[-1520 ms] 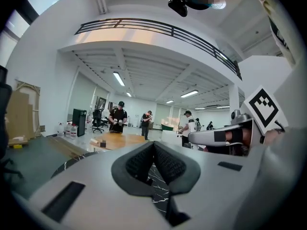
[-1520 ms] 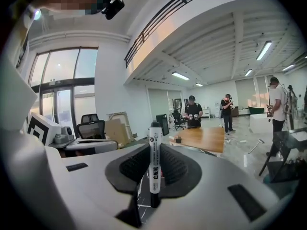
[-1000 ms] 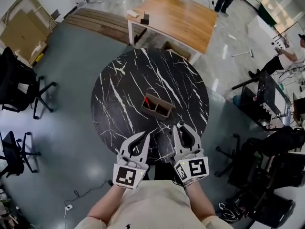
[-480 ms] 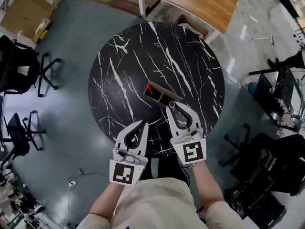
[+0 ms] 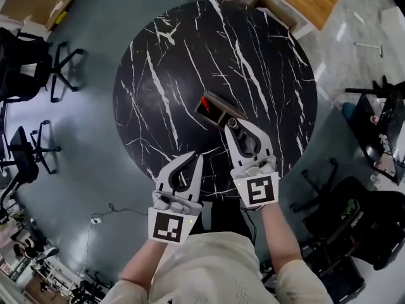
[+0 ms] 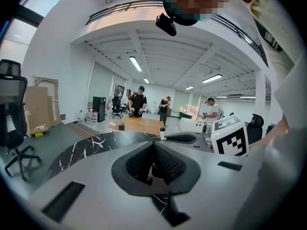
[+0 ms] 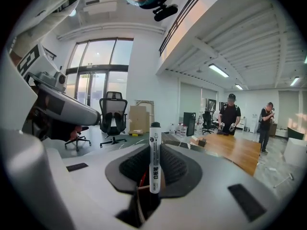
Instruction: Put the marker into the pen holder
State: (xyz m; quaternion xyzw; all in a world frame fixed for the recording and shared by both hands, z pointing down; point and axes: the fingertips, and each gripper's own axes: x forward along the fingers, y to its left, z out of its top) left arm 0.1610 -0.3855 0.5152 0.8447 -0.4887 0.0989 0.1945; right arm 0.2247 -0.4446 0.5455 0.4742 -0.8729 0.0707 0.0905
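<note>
Marker (image 7: 154, 159) stood upright in the right gripper (image 7: 154, 152), long axis vertical, black cap up. Jaws were clamped on the white barrel from both sides.

It sat over the near end of the holder (image 5: 218, 109), on the round black table (image 5: 164, 75). Couldn't tell whether the lower end was inside the holder or just above it.

View differences:
- The head view showed the marker (image 5: 231, 124) only end-on, as a round dot at the right gripper (image 5: 235, 128) tip, touching the holder's near corner in the frame.
- The right gripper view showed the full printed barrel. Below it were a bit of brown holder wall (image 7: 140, 195) and a red item (image 7: 143, 178).
- The head view placed that red item (image 5: 205, 102) at the holder's far-left end.
- The left gripper view showed the left gripper (image 6: 153, 150) with pads together and nothing between them. The right gripper's cube (image 6: 230, 135) was off to its side.
- In the head view the left gripper (image 5: 193, 159) hung over the table's near edge, apart from the holder.

Versus 1.0 s earlier, the right gripper tip had gone from clear of the holder to its near corner. The left gripper was much as before, and the head camera had tilted further down.
</note>
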